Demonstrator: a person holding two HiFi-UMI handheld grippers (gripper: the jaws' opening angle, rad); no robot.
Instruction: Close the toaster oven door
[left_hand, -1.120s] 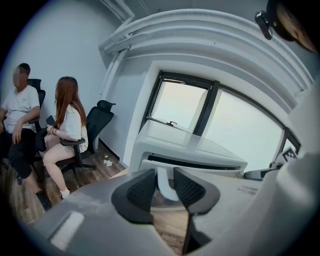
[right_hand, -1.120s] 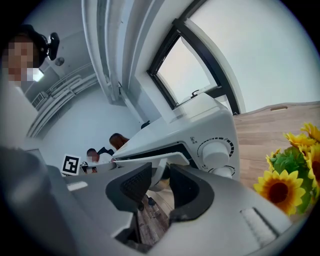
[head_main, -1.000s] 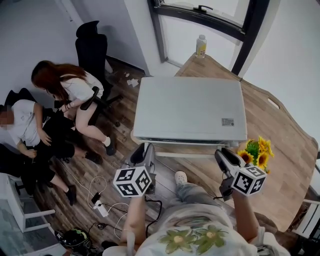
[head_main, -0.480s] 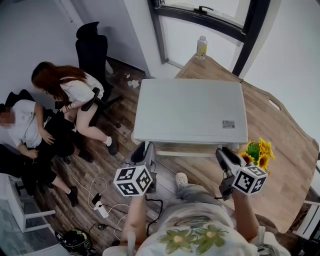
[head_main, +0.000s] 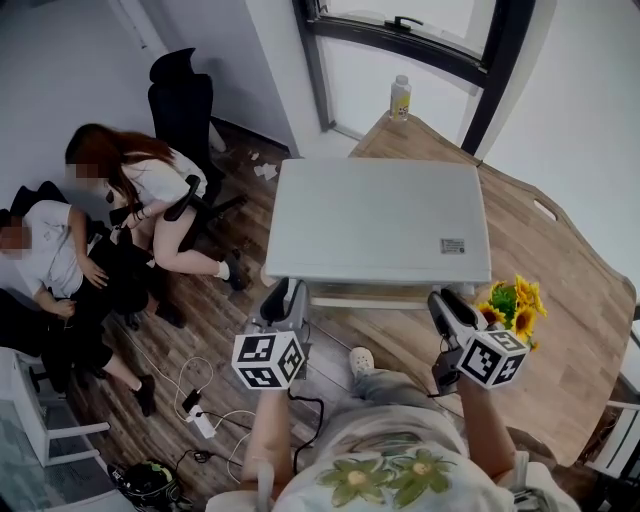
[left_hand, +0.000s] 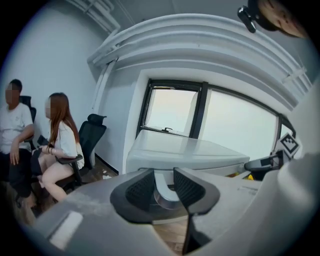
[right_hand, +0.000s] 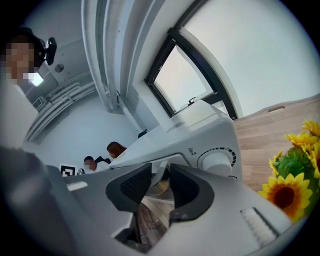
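Note:
A white toaster oven (head_main: 380, 220) stands on the wooden table (head_main: 560, 260), its front facing me. Its door (head_main: 365, 292) is tilted a little open, with the white handle bar (head_main: 372, 303) along the front edge. My left gripper (head_main: 285, 297) is at the handle's left end. In the left gripper view the gripper (left_hand: 164, 185) is shut on the white handle (left_hand: 163, 193), which fills the gap between the pads. My right gripper (head_main: 443, 305) is at the handle's right end. In the right gripper view the gripper (right_hand: 161, 182) is shut on the handle (right_hand: 159, 173), just left of the dial (right_hand: 216, 160).
Sunflowers (head_main: 517, 303) stand right of the oven, close to my right gripper. A bottle (head_main: 400, 98) sits at the table's far corner by the window. Two people (head_main: 130, 190) sit on the left near a black office chair (head_main: 180, 95). Cables and a power strip (head_main: 200, 415) lie on the floor.
Both grippers have moved slightly forward and up with the handle. The door has swung nearer to the oven's front. The seated people have shifted their legs.

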